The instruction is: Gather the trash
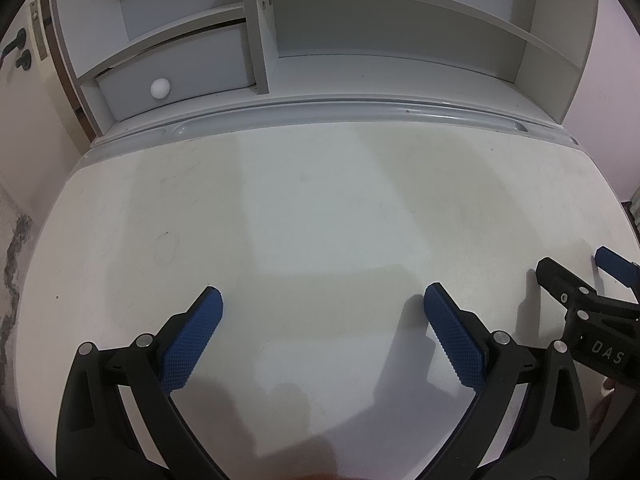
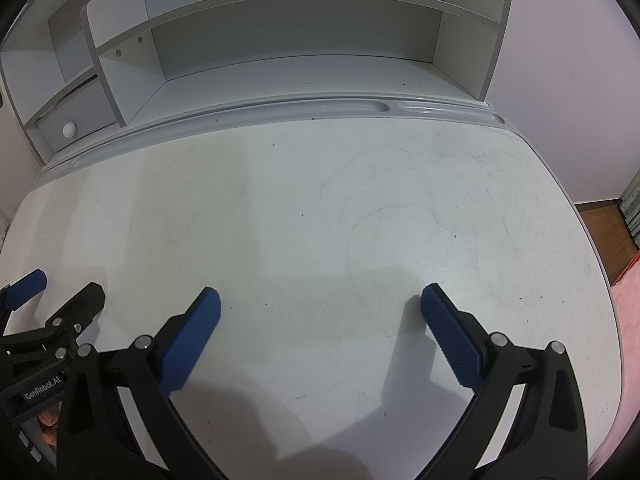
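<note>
Both grippers, left gripper [image 1: 322, 300] and right gripper [image 2: 320, 300], hover with jaws spread over the scuffed white bench [image 1: 320, 208]. No trash shows. Upper frame: white wooden shelf unit [image 1: 392, 24], grey drawer with round white knob [image 1: 160, 88].

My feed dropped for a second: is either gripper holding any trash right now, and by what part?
Nothing is held. The left gripper and right gripper both hover with jaws wide open above the white desk, nothing between their blue pads.

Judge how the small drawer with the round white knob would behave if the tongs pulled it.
The drawer already sits crooked in its slot, so it may bind or wobble. Its knob looks smooth and round, so the ribbed pads could slip. The unit appears to be light board, so probably a light pull.
</note>
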`<state>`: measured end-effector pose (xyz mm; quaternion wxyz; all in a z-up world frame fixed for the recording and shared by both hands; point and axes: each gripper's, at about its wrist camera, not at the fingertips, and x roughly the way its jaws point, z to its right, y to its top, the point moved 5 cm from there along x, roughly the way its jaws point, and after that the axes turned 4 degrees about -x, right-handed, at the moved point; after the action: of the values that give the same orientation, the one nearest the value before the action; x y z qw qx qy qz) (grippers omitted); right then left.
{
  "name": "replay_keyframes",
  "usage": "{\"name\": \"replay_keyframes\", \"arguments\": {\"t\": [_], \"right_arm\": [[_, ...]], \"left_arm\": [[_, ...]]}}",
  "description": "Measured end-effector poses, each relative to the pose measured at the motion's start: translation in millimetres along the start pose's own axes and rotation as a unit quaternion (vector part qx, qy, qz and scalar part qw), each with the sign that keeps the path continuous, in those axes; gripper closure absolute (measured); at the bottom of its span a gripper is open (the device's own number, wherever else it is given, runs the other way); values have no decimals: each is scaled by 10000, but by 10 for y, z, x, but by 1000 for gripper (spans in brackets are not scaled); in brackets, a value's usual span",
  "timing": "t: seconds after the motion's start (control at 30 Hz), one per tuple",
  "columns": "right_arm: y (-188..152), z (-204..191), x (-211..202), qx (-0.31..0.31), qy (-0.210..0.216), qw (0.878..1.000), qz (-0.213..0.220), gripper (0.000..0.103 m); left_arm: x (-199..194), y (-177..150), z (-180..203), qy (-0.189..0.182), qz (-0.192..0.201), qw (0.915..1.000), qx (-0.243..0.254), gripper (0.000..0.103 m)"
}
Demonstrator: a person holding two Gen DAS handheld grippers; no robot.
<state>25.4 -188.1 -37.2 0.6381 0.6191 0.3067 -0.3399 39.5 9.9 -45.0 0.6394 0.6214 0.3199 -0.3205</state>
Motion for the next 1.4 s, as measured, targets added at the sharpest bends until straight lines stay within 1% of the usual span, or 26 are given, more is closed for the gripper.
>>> {"name": "replay_keyframes", "arguments": {"t": [0.37,0.83,1.0,1.07,1.2,1.33,1.4], "right_arm": [[2,1,3,-4,4,10000,-2,6],[3,0,-3,-2,17,10000,-5,5],[19,-4,3,39,-65,10000,9,6],[23,-2,-12,22,-150,9999,49,6],[26,44,-136,119,-129,9992,354,6],[35,80,-151,181,-123,9989,407,6],[45,84,-177,181,-128,9986,474,6]], "left_arm": [[5,7,4,126,11,9998,-171,6],[10,8,6,142,17,9997,-184,6],[-6,-2,-12,229,39,9994,-266,6],[-11,-1,-31,259,50,9992,-296,6],[-8,4,-54,240,46,9991,-345,6],[-25,-4,-58,274,80,9989,-361,6],[-62,4,-64,301,176,9987,-370,6]]}}
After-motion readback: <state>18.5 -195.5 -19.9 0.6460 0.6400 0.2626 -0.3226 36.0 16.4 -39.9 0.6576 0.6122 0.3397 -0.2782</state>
